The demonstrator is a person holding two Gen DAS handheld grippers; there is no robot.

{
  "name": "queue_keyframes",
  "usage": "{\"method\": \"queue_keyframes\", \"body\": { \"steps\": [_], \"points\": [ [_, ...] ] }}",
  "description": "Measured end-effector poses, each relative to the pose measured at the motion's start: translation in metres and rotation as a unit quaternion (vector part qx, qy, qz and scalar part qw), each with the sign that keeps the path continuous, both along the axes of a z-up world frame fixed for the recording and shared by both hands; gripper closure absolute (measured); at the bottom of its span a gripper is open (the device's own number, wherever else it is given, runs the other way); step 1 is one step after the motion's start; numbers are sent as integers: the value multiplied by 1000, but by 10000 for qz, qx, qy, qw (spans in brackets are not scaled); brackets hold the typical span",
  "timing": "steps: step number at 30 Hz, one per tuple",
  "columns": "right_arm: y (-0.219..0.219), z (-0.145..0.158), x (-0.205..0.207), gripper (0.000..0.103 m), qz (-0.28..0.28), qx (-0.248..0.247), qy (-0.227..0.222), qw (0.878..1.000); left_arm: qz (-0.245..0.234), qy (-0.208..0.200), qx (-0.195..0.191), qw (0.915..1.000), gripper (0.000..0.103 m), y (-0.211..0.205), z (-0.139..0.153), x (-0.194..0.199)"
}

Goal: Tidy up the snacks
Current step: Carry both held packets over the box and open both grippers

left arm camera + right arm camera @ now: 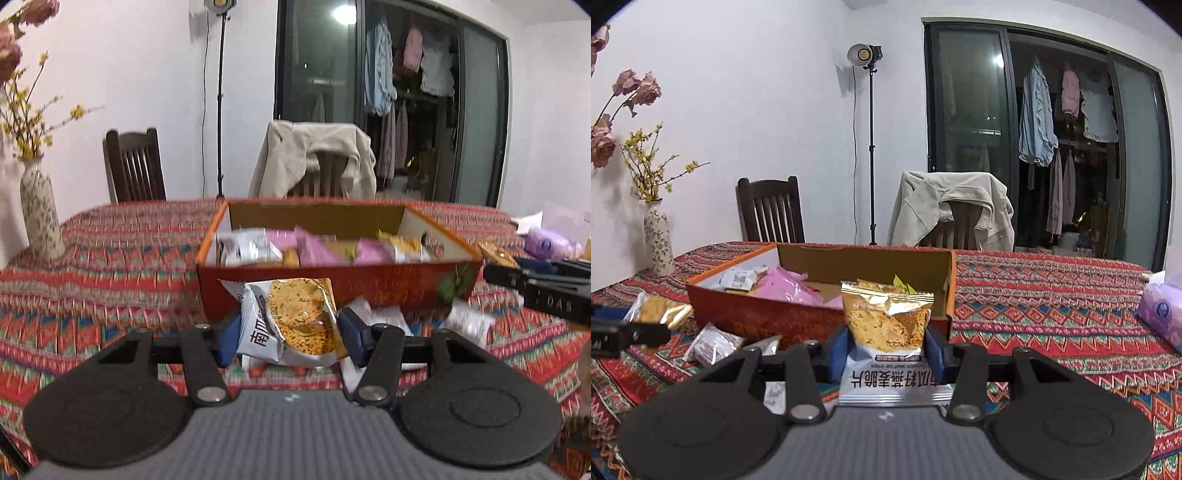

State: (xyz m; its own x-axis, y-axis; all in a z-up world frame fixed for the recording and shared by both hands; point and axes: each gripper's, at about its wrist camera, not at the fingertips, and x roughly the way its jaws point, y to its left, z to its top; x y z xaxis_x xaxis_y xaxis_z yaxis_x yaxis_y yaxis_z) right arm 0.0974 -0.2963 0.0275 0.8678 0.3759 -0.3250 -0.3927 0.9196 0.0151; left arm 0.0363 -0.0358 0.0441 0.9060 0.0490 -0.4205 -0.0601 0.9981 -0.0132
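My left gripper (291, 330) is shut on a white and gold cracker packet (299, 314), held above the patterned tablecloth in front of the orange cardboard box (388, 290). Several pink and white snack packets (314, 249) lie inside the box. My right gripper (886, 349) is shut on a similar cracker packet (886, 317), upright, at the box's (757, 314) right front corner. Loose packets (713, 343) lie on the cloth before the box. In the left wrist view the right gripper's body (539, 291) shows at the right edge.
A patterned vase (38, 214) with flowers stands at the table's far left. A purple tissue pack (1161, 314) lies at the right. Two chairs (770, 214) stand behind the table, one draped with a beige jacket (953, 206); between them a lamp stand (871, 147).
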Motion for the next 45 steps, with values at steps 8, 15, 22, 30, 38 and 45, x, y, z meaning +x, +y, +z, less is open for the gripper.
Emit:
{"method": "queue_keyframes", "body": {
  "steps": [8, 15, 22, 30, 38, 45],
  "points": [
    [26, 28, 23, 60, 59, -112, -169, 9998, -14, -606, 124, 9981, 46, 3, 35, 39],
    [51, 48, 60, 60, -57, -85, -180, 9998, 137, -759, 303, 9966, 46, 1, 53, 86],
    [72, 51, 102, 60, -231, 5, -61, 9997, 313, -820, 138, 9960, 46, 8, 53, 131],
    [84, 28, 135, 60, -320, 63, -49, 9995, 485, -889, -9, 9949, 46, 26, 31, 167],
    [90, 4, 148, 60, -137, -125, 194, 9996, 232, -670, 39, 9975, 41, 30, 11, 175],
    [83, 5, 145, 9, -194, -53, 265, 9994, 219, -1089, -192, 9936, 0, 31, 12, 158]
  ]
}}
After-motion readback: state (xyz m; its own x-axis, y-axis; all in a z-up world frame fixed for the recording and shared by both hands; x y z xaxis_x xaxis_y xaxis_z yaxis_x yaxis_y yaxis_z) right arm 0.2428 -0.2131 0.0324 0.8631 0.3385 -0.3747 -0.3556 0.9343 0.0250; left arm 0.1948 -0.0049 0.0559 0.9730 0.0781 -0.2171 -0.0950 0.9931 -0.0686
